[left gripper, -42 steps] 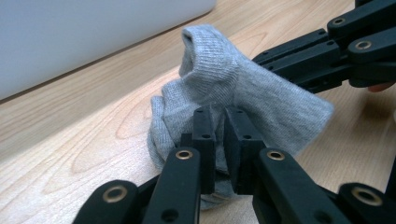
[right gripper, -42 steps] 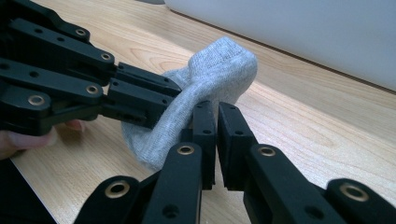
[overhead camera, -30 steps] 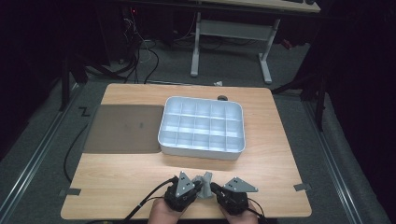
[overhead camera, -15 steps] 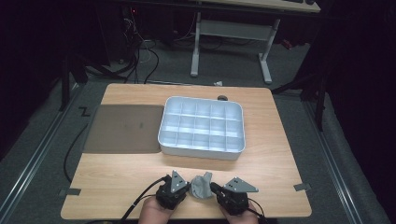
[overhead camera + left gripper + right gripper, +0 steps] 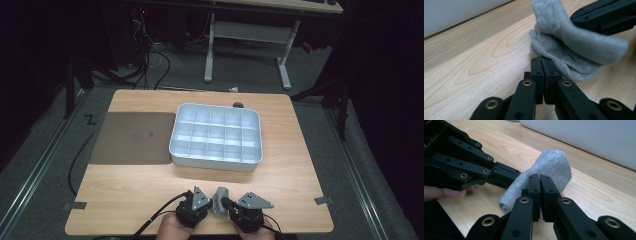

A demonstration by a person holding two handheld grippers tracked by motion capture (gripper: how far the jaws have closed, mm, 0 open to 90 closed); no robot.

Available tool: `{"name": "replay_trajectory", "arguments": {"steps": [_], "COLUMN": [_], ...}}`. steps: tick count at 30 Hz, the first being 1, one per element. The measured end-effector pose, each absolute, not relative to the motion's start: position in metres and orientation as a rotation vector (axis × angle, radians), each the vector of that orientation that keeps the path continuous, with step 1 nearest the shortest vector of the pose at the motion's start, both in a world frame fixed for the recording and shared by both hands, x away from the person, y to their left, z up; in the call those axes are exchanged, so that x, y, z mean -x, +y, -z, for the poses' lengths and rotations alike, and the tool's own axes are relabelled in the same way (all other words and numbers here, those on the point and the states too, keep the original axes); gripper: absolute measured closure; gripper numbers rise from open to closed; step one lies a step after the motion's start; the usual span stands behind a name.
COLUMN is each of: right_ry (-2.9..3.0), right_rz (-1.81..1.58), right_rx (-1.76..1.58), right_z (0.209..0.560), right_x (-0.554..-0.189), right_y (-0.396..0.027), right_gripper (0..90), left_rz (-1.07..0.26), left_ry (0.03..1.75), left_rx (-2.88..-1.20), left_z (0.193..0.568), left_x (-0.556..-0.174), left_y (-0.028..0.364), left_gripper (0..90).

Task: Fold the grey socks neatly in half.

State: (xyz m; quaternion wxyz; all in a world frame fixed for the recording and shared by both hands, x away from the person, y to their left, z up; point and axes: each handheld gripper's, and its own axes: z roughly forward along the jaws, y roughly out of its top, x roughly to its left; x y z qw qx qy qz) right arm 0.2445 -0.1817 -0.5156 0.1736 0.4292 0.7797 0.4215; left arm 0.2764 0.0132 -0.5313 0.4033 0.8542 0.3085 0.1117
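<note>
A small grey sock (image 5: 220, 199) hangs between my two grippers just above the table's front edge. My left gripper (image 5: 211, 203) reaches it from the left and my right gripper (image 5: 226, 203) from the right. In the left gripper view, my left gripper (image 5: 541, 59) has its jaws together, pinching the lower edge of the sock (image 5: 564, 45); they have just been closing. The right gripper's fingers (image 5: 604, 17) clamp its upper fold. In the right gripper view, my right gripper (image 5: 540, 177) is shut on the sock (image 5: 554, 162), with the left fingers (image 5: 504, 173) entering from the left.
A white compartment tray (image 5: 216, 161) stands mid-table, its wall (image 5: 586, 135) close behind the sock. A dark mat (image 5: 132, 137) lies left of it. A small dark object (image 5: 238, 105) sits at the far edge. Tape marks (image 5: 323, 201) flank the front corners.
My left gripper has shifted slightly left and sunk a little toward the table. The sock has lowered with it. The right gripper has stayed put.
</note>
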Motion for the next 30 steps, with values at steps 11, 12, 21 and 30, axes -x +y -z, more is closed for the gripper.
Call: {"name": "replay_trajectory", "arguments": {"steps": [11,12,21,30], "right_ry": [2.201,2.196,2.202,2.197], "right_rz": [-1.18,-1.18,-1.15,-1.173], "right_rx": [-1.224,-1.233,-1.219,-1.202], "right_z": [0.517,0.517,0.525,0.527], "right_x": [-0.247,-0.249,-0.249,-0.248], "right_y": [-0.184,-0.186,-0.194,-0.194], "right_gripper": [89.7,89.8,90.0,90.0], "left_rz": [-0.25,-0.256,-0.261,-0.273], "left_ry": [0.72,0.709,0.707,0.718], "left_rx": [-2.177,-2.181,-2.167,-2.049], "left_z": [0.532,0.532,0.533,0.521], "left_x": [-0.279,-0.279,-0.281,-0.275], "left_y": [-0.006,-0.009,-0.007,0.005], "left_gripper": [90.0,90.0,90.0,90.0]}}
